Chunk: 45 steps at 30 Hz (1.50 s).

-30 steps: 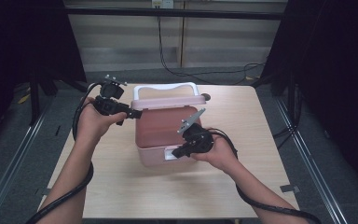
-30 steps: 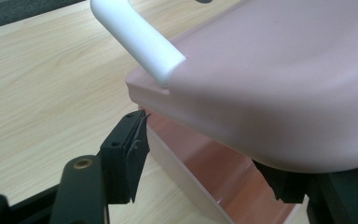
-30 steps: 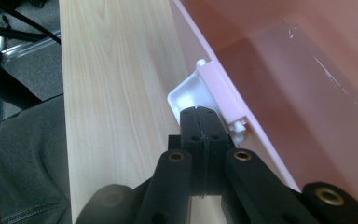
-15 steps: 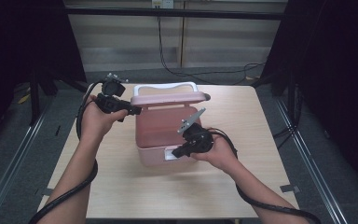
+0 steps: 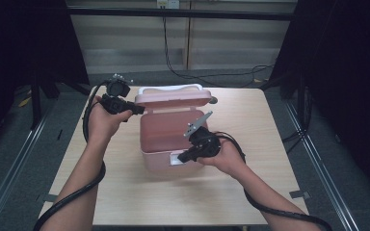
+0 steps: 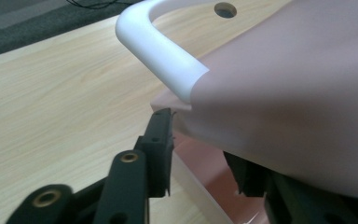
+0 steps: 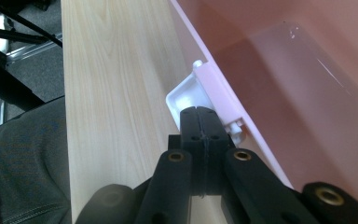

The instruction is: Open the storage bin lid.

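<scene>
Gripping the raised pink lid [image 5: 173,96] edge, left gripper [image 5: 134,109] jaws just closing; right gripper [image 5: 183,157], jaws together, against white latch [image 7: 205,100].

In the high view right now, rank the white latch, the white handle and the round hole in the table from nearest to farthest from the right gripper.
1. White latch: on the pink box's front wall, right at the right gripper, whose jaws are shut.
2. White handle: on the raised lid at the far side of the box.
3. Round hole: in the table top beyond the lid's right end; its distance is close to the handle's.
</scene>
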{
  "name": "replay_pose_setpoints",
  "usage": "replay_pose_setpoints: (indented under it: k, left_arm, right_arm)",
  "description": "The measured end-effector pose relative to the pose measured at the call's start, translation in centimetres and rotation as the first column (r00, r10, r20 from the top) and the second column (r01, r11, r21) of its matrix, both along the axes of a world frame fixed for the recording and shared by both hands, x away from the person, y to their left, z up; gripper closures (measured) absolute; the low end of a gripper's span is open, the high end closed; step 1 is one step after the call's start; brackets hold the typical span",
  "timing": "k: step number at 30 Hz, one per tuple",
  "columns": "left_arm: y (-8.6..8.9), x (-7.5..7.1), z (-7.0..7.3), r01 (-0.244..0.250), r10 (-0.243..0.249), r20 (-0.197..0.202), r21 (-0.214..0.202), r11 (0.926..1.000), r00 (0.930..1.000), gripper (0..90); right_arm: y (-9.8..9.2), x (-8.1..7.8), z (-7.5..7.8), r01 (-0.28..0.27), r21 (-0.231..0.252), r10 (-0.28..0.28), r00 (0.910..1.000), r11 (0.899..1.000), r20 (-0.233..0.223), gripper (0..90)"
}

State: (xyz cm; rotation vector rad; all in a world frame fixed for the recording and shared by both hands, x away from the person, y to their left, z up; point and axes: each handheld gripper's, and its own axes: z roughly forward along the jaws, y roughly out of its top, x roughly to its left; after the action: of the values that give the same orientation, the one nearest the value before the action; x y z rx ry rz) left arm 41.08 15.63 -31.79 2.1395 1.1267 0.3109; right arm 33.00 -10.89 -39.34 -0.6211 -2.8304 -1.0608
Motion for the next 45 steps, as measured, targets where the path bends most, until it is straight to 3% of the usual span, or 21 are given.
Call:
replay_pose_setpoints:
  k: [4,17,39,45]
  left_arm:
    - [0.0,0.3,0.1,-0.004,0.004,0.007,-0.004,1.0,1.0,65.7]
    - [-0.5,1.0,0.8,-0.035,0.033,0.047,0.038,0.9987,0.9984,72.2]
    - [-0.9,2.6,1.3,-0.053,0.052,0.017,0.059,0.9968,0.9985,76.0]
    - [-0.9,2.9,1.2,-0.06,0.057,0.04,0.065,0.9961,0.9975,77.9]
  right_arm:
    - [0.0,0.0,0.0,0.001,-0.001,-0.001,1.0,1.0,-0.004,90.0]
    - [0.0,0.0,0.0,0.0,-0.001,0.0,1.0,1.0,0.001,90.0]
    - [0.2,0.1,0.0,-0.003,0.001,0.003,1.0,1.0,0.003,90.0]
    - [0.2,0.1,0.0,-0.004,0.001,0.003,1.0,1.0,0.009,90.0]
